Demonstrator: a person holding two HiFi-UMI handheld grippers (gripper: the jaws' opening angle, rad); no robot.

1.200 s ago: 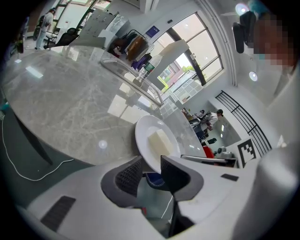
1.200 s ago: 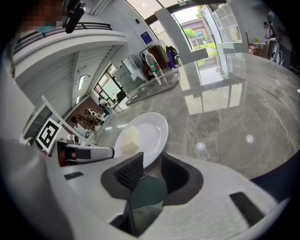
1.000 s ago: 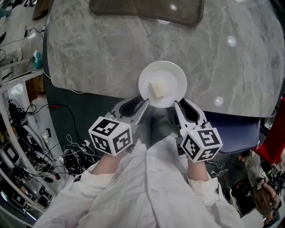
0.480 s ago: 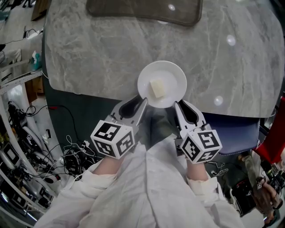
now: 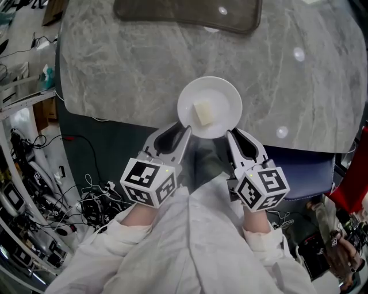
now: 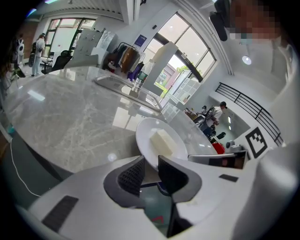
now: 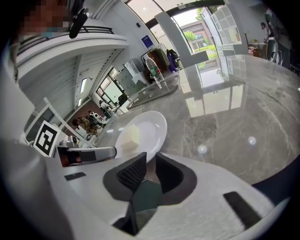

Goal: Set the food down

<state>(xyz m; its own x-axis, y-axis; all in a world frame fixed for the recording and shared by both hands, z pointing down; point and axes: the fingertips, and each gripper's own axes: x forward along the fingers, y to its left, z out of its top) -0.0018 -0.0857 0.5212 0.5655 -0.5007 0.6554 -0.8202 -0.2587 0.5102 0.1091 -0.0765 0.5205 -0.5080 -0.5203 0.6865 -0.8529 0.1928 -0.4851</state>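
2 hand-held grippers (image 5: pixel 185 132) (image 5: pixel 229 134), 1 plate (image 5: pixel 223 95), 1 block (image 5: pixel 202 112).

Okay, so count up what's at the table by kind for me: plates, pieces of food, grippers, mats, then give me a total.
plate: 1, white
food block: 1, pale, on the plate
grippers: 2, the left gripper and the right gripper, each closed on the plate's near rim
mat: 1, brown, at the table's far side
Total: 5

No legible words, brands or numbers anywhere. On the cube (image 5: pixel 148 182) of the left gripper (image 5: pixel 185 132) and the cube (image 5: pixel 263 188) of the right gripper (image 5: pixel 228 135), only black-and-white square markers, without letters. On the far wall, a blue sign (image 6: pixel 142 39), too small to read.
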